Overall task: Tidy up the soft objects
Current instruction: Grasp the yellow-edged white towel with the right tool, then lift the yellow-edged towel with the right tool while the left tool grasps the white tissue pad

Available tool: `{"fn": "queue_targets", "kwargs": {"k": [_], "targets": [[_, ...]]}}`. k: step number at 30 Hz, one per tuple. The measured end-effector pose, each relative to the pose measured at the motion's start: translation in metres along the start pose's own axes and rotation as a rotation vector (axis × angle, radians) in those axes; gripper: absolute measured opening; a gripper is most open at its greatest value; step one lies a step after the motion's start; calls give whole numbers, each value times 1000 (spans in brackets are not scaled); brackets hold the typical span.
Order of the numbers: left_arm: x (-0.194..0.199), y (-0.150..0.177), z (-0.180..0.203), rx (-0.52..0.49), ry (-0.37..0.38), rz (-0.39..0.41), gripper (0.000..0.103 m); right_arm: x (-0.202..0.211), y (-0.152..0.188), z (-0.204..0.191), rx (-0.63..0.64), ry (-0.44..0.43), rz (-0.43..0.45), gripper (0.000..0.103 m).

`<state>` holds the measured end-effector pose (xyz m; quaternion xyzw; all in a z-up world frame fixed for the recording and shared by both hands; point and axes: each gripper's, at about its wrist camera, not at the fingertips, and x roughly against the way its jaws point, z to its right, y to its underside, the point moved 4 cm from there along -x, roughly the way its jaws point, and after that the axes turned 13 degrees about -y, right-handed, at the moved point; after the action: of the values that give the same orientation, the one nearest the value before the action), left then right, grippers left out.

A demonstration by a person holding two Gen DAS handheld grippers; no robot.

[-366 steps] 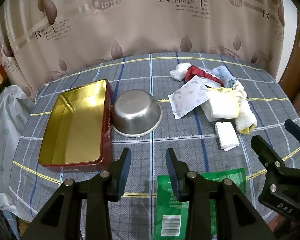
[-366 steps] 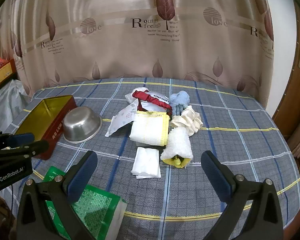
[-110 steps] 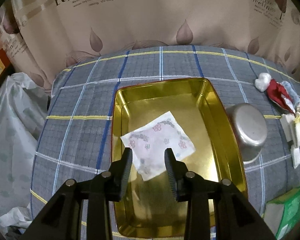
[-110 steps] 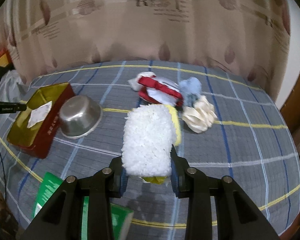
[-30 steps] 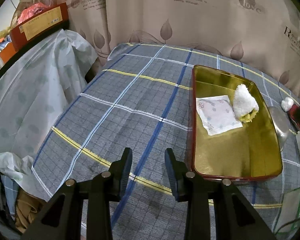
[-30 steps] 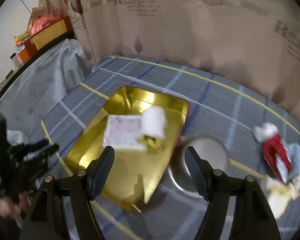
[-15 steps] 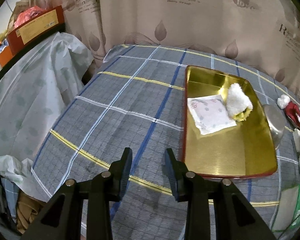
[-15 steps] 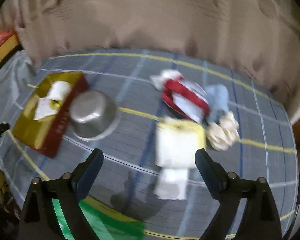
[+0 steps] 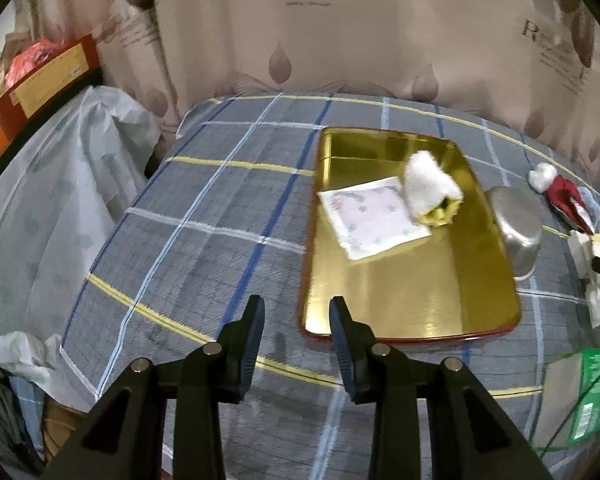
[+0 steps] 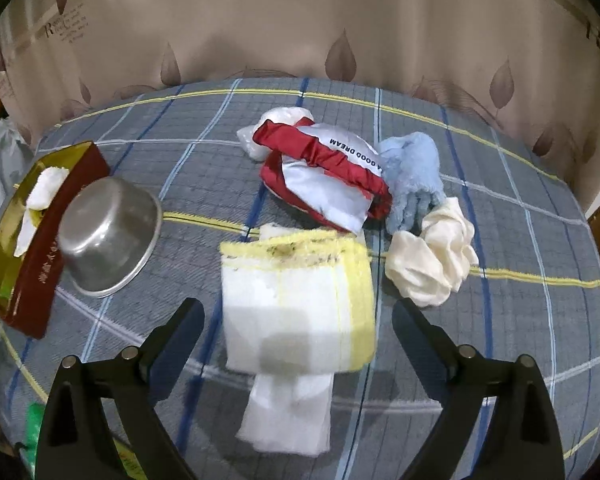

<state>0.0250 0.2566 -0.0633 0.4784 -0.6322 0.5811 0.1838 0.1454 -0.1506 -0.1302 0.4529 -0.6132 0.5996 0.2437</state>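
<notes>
A surface (image 9: 204,216) covered with a grey checked cloth is seen in both wrist views, with a leaf-printed curtain (image 10: 300,28) behind it.

In the left wrist view, the left tool (image 9: 296,330) is held above the near part of the cloth, just left of the near left corner of the gold tin tray (image 9: 412,292). Its jaws are spread only partly and nothing is held between them. Inside the tray, a flat floral packet (image 9: 374,218) is laid in the far half, and a fluffy white roll with a yellow end (image 9: 430,190) is rested on the right edge of that packet. A steel bowl (image 9: 514,226) is placed upside down just right of the tray. A green package (image 9: 592,396) is seen at the near right edge.

In the right wrist view, the right tool (image 10: 298,322) is spread wide, and its jaws are placed on either side of the white towel with a yellow border (image 10: 296,300), which is folded and lies on the cloth. The pads are not pressed on it. A smaller white folded cloth (image 10: 288,416) is partly under the near edge of the towel. Farther away, a red and white pouch (image 10: 324,176) with printed words is laid, with a white bag (image 10: 276,128) behind it. A pale blue fluffy glove (image 10: 414,178) is touching the pouch on the right, and a cream scrunchie (image 10: 432,252) lies just near of the glove. The bowl and the tray are seen at the left here.
</notes>
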Motion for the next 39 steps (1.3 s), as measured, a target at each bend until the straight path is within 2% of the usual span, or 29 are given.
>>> {"fn": "queue_targets", "kwargs": {"k": [4,6,8,10,12,16,20,23,28,32,35,37,39], "targets": [[12,-7,18,-42,5,31,34,-7,-1,4,-7,-14,8,93],[17,-11,30,-68,14,39,34,-9,0,6,-7,-18,11,88],[21,-13,42,-81,38,38,34,-9,1,7,-1,-18,16,76],[25,-15,55,-100,59,39,34,-10,3,8,-4,-34,20,70],[30,-16,69,-121,75,41,34,-11,4,8,-24,-72,21,70],[46,-20,99,-175,118,58,34,-2,5,8,-27,-78,59,67],[64,-27,130,-236,158,80,34,18,5,11,-59,-110,95,67],[81,-29,159,-279,215,100,34,38,9,17,-92,-132,112,67],[98,-30,216,-370,307,75,34,78,34,31,-165,-184,128,67],[109,-26,265,-451,347,60,34,106,56,36,-169,-147,154,67],[112,-17,304,-502,407,0,34,118,67,44,-166,-89,188,67],[111,-11,327,-514,455,-56,34,120,72,51,-189,-86,211,67],[107,-8,342,-505,471,-95,34,117,76,59,-219,-99,219,67]]}}
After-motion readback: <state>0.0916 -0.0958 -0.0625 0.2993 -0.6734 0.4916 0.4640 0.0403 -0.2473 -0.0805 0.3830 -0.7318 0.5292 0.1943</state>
